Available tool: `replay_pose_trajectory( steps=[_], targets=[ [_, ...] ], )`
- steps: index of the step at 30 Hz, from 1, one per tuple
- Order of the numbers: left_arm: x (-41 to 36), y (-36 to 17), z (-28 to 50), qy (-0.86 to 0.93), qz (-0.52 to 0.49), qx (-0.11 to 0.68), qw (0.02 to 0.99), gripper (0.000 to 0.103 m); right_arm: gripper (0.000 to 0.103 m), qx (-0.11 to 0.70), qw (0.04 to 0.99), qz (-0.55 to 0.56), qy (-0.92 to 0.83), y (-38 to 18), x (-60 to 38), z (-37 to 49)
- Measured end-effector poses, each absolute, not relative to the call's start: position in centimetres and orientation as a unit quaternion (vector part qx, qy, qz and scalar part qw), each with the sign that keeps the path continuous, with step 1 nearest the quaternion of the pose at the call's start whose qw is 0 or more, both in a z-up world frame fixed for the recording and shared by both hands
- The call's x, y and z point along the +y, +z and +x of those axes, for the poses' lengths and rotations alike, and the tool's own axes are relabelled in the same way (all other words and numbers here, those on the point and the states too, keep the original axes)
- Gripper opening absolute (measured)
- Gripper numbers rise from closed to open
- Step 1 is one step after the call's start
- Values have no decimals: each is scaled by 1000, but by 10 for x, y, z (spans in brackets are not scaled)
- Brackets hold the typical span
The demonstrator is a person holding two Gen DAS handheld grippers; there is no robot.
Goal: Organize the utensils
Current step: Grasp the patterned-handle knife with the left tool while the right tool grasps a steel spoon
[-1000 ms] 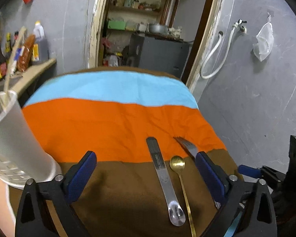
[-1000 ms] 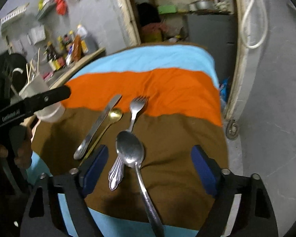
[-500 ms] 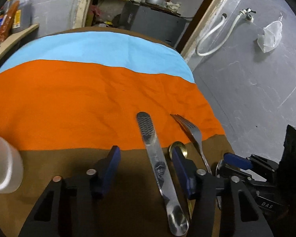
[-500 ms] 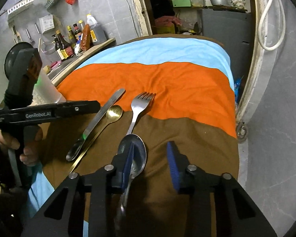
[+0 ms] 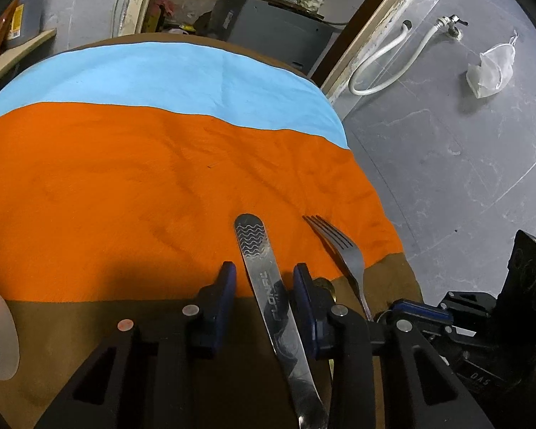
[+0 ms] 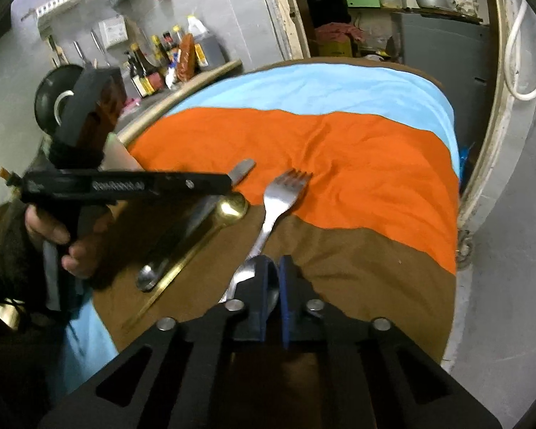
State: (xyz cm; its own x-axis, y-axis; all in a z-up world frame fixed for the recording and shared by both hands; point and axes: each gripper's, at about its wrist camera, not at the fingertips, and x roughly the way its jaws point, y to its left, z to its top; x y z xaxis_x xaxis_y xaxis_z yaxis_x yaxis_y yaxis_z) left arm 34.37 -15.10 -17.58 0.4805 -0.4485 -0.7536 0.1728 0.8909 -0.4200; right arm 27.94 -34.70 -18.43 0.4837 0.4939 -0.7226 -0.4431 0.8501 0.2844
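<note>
Our left tool [image 5: 264, 279] sits low on the striped cloth [image 5: 125, 178] covering the bench, its blue pads straddling the steel knife [image 5: 268, 286] with a gap on each side, not clamped. Our right tool [image 6: 276, 268] is clenched on the bowl of the silver spoon [image 6: 248, 271]. The fork [image 6: 280, 196] lies just beside it, the gold spoon [image 6: 228, 211] between fork and knife.

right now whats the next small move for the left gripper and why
Probably close the left gripper the rest of the way on the knife. Its blue pads already straddle the flat handle with gaps on both sides, and the knife lies on the brown cloth, not yet gripped.
</note>
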Motion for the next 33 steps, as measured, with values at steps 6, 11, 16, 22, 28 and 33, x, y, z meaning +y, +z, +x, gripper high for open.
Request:
replay_pose_trajectory(
  steps=[6, 11, 16, 22, 28, 33],
  targets=[
    [-151, -176, 351, -183, -143, 488, 841, 18, 1, 409, 884, 58, 218, -182, -359, 286],
    [-152, -172, 352, -183, -154, 495, 835, 9, 1, 408, 892, 78, 177, -187, -367, 298],
    [-155, -175, 353, -196, -155, 508, 824, 8, 2, 419, 883, 105, 181, -195, -369, 305],
    [-147, -181, 360, -214, -191, 532, 797, 8, 3, 432, 868, 142, 199, -207, -376, 305],
    [-146, -187, 363, -220, -218, 545, 779, 9, 4, 442, 858, 153, 212, -213, -374, 303],
    [-153, -184, 362, -226, -201, 542, 784, 12, 4, 452, 852, 147, 219, -214, -370, 303]
  ],
)
